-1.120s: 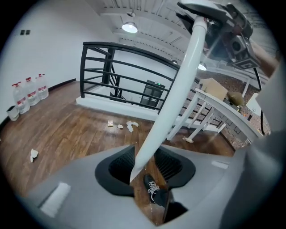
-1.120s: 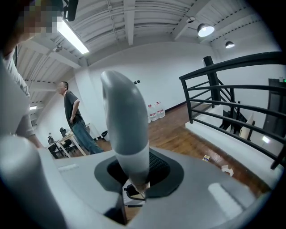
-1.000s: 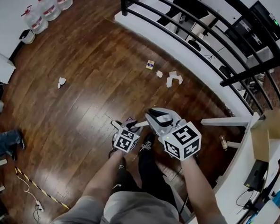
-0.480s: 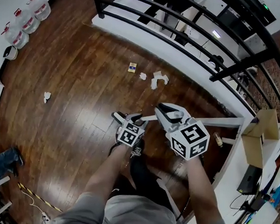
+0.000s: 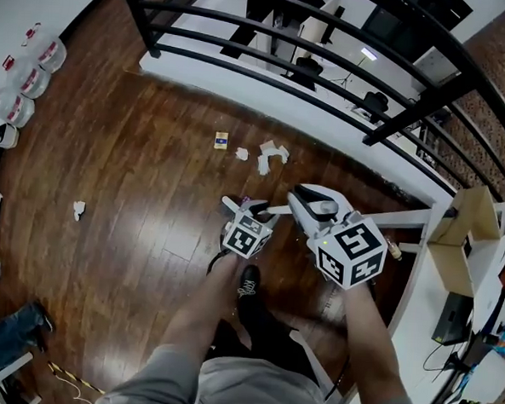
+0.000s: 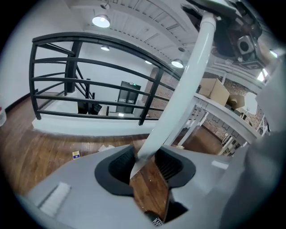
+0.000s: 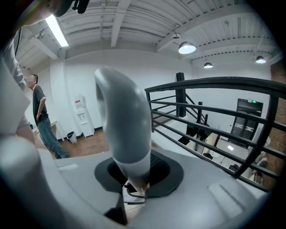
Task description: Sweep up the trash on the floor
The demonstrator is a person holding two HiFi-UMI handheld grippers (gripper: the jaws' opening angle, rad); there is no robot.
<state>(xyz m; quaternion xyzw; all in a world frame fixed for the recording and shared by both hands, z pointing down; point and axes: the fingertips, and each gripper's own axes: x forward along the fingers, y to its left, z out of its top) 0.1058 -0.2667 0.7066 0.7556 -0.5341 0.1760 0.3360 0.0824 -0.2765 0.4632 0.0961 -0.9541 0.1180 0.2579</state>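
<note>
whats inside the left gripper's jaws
A white pole, gripped by the left gripper, slanting up to the right. Its far end is covered, so which tool it belongs to isn't visible.

Bright ceiling lamps point(image 6: 101, 20), floor point(image 5: 135, 164) glare, fisheye dist. at edges.

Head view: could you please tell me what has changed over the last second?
The person has walked toward the railing: the paper scraps and small box now sit lower and further left in view, closer to the person. Unchanged: the left hand-held gripper grips a white pole, the right hand-held gripper a gray handle; nothing is swept yet.
</note>
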